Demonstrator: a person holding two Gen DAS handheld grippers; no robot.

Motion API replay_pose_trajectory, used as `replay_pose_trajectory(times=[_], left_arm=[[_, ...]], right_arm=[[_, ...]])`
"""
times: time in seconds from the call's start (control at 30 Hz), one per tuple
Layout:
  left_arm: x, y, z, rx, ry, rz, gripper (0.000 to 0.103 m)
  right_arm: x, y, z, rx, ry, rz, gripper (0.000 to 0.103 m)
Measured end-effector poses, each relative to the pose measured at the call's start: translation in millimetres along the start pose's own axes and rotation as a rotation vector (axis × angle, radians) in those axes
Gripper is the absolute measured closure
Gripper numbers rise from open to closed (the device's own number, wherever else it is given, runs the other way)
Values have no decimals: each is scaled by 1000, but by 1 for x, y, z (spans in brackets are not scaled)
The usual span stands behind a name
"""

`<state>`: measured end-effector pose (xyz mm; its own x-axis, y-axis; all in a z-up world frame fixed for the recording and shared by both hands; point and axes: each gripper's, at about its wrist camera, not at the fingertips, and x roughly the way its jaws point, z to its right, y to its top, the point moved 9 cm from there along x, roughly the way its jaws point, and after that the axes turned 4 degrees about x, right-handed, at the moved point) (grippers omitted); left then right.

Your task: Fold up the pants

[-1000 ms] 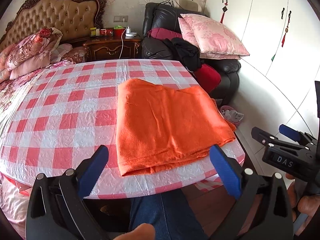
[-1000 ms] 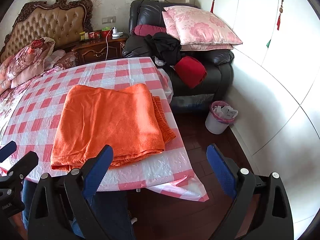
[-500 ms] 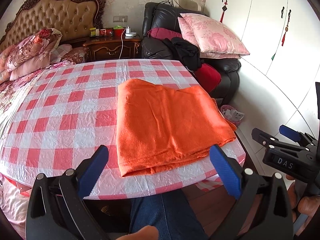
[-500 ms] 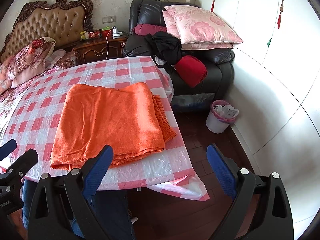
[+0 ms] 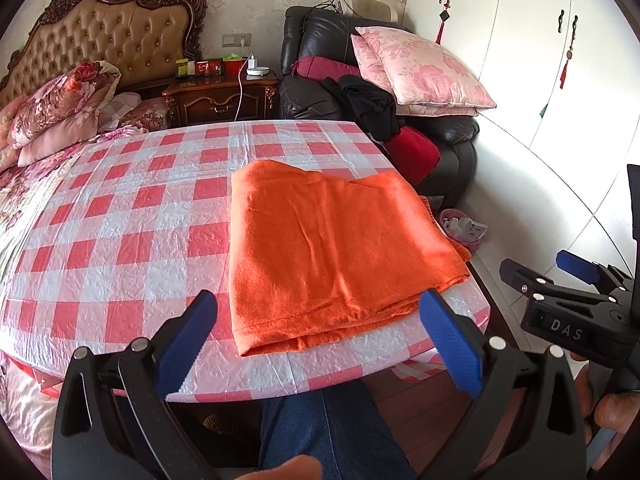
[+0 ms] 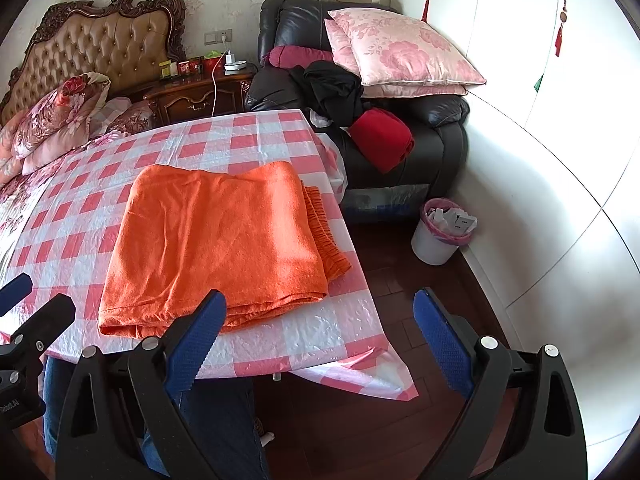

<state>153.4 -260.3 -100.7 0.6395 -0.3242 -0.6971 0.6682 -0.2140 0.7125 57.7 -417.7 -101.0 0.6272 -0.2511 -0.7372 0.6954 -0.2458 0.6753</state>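
Note:
Orange pants lie folded into a flat rectangle on the table's right half, on a red-and-white checked cloth. Their ribbed waistband sticks out at the right edge. My left gripper hangs open in front of the table's near edge, back from the pants and empty. My right gripper is open too, held off the table's near right corner with nothing between its blue pads. The right gripper's body shows at the right of the left wrist view.
A person's blue-jeaned leg is under the near edge. A black armchair with pink pillows stands beyond the table's right side, a white bin beside it on the dark floor. A bed lies left, wardrobe doors right.
Almost nothing has changed. Both grippers stay open and the pants lie still; the views shift only slightly.

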Motion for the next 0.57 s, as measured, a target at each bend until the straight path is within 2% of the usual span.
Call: replay_pose_trajectory(times=[0.23, 0.3, 0.37, 0.4, 0.47, 0.57], left_arm=[[5, 12, 8, 16, -33, 50, 2], [8, 18, 12, 19, -86, 52, 2], [10, 23, 6, -25, -150, 45, 2], [8, 26, -4, -35, -151, 62, 2], [0, 29, -39, -59, -110, 102, 2], [-31, 19, -165, -246, 52, 193, 2]], right_arm=[[3, -4, 4, 5, -3, -4, 12], [6, -5, 8, 14, -13, -5, 12], [9, -4, 12, 29, -18, -10, 12], [12, -2, 13, 44, -13, -11, 12], [18, 3, 13, 64, -2, -8, 12], [32, 12, 15, 90, 0, 2, 12]])
